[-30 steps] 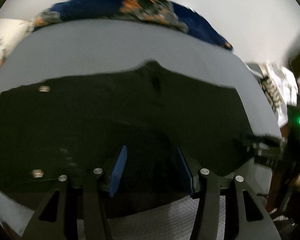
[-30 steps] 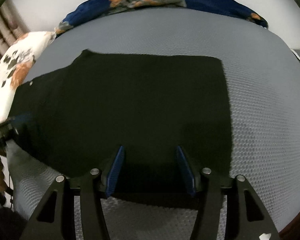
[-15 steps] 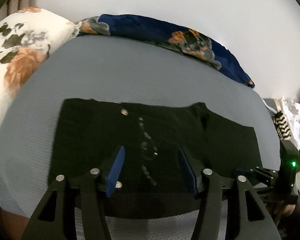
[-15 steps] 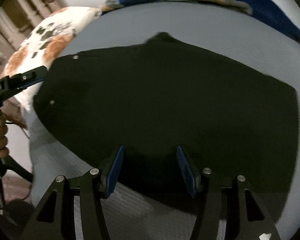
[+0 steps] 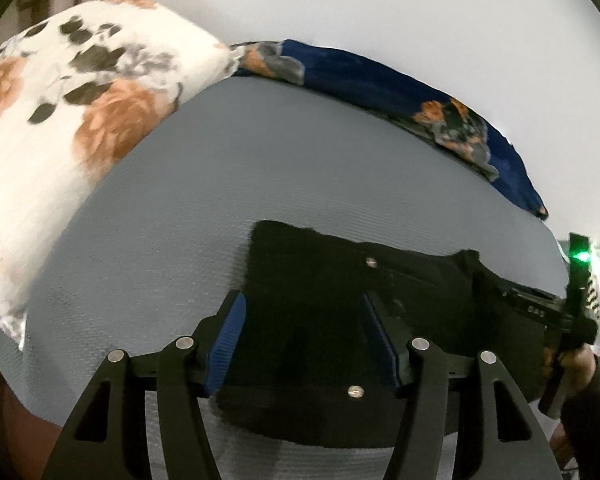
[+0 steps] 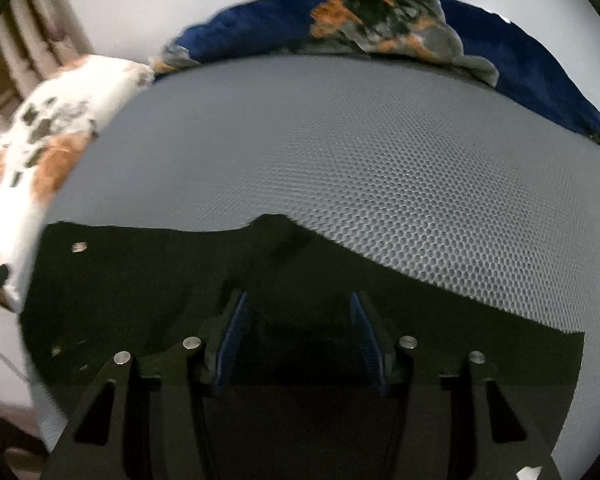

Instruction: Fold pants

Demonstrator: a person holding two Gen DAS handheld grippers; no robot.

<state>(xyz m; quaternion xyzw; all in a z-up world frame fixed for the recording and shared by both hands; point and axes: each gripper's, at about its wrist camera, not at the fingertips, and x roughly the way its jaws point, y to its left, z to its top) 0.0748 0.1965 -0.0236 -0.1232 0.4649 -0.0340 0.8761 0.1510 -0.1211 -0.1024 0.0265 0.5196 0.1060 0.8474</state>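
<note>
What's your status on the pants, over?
Left gripper open, jaws just widening, over the waist end. Right gripper open, jaws just narrowing, nothing pinched. Black pants flat on grey bedcover. Nothing in the way.

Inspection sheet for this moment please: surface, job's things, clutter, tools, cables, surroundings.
Surface: grey mesh-textured mattress, mostly bare.
Job's things: black pants lying flat at the near edge, metal rivets showing.
Clutter: white floral pillow at the left; navy floral blanket along the far edge.
Tools: left tool open over the pants; right tool open over the pants, jaws just closing a little; nothing pinched.
Cables: a thin line at the left edge of the right view, unclear.
Surroundings: plain white wall, curtain at the left.
</note>
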